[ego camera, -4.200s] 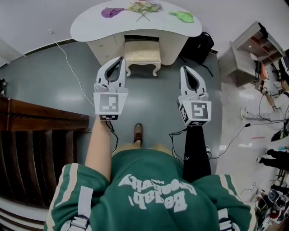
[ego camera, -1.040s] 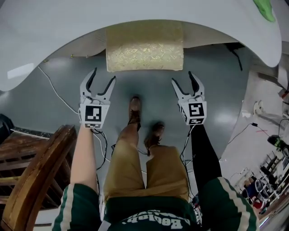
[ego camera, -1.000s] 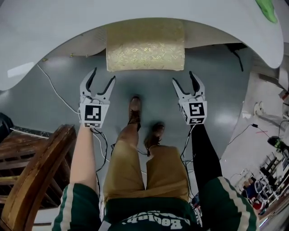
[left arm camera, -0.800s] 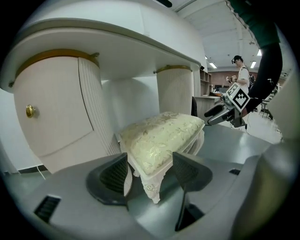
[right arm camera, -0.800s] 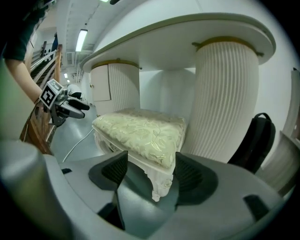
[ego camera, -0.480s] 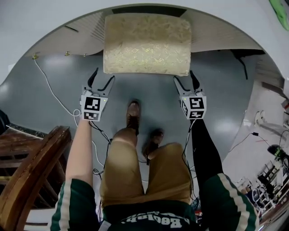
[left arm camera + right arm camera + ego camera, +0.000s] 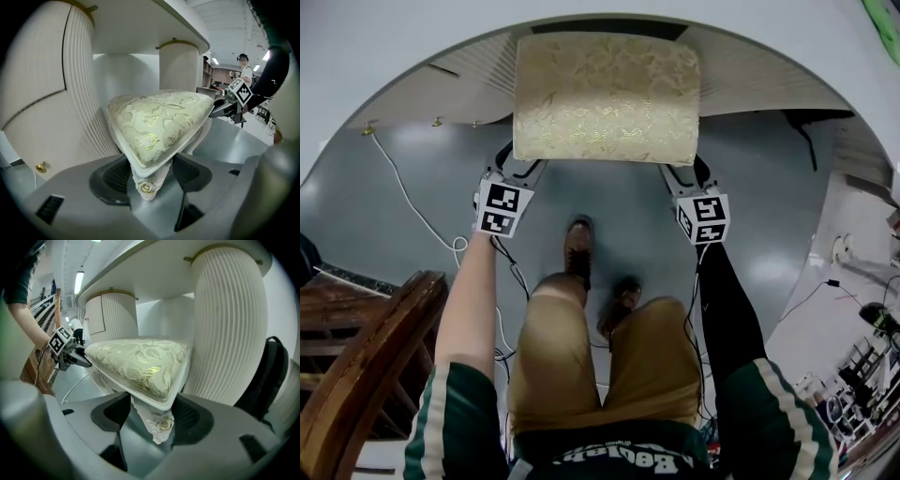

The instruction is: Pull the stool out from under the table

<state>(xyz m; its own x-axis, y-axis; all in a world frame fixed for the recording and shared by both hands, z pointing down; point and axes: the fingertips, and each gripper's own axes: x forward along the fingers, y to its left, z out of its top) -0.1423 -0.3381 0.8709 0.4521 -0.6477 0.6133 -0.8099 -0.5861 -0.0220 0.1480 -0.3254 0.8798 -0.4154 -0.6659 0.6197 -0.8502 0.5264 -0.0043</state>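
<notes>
Left arm (image 7: 469, 309) and right arm (image 7: 722, 300) reach toward the stool (image 7: 605, 94): left gripper (image 7: 516, 172) straddles its near-left leg (image 7: 147, 180), jaws apart; right gripper (image 7: 686, 178) is closing round the near-right leg (image 7: 159, 423).

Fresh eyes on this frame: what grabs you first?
The gold-patterned cushioned stool at the top of the head view, partly tucked under the curved white table. The left gripper straddles its near-left leg and the right gripper its near-right leg, with the right jaws closing around the leg.
</notes>
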